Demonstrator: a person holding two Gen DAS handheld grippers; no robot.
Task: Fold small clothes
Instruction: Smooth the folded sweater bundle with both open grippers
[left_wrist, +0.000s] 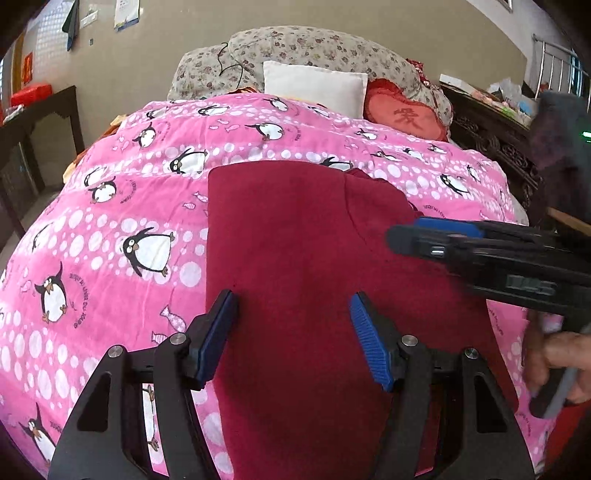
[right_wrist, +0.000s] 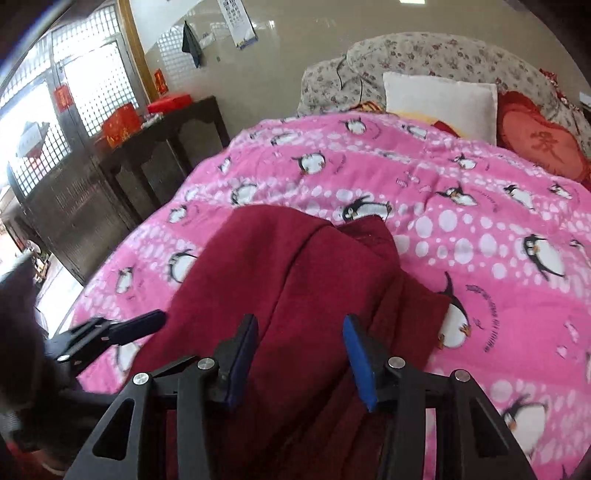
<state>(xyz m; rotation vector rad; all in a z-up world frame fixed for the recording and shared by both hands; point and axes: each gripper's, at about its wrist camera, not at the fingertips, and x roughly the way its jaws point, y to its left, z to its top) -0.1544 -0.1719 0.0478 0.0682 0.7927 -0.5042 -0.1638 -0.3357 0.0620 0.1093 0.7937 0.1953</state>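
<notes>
Left wrist view shows the dark red garment (left_wrist: 303, 258) lying on the bed's pink penguin quilt (left_wrist: 122, 206), its long axis running straight ahead from the spread, empty left tongs (left_wrist: 293, 332), while the right tongs (right_wrist: 299, 354), also spread, hover over its right side.

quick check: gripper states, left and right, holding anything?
Left gripper: open, empty, above the dark red garment.
Right gripper: open, empty, above the same garment.

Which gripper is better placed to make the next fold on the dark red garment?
Probably the right gripper: it is open above the dark red garment near its loose, unfolded flap. The left gripper, also open, hangs over the flat part.
</notes>
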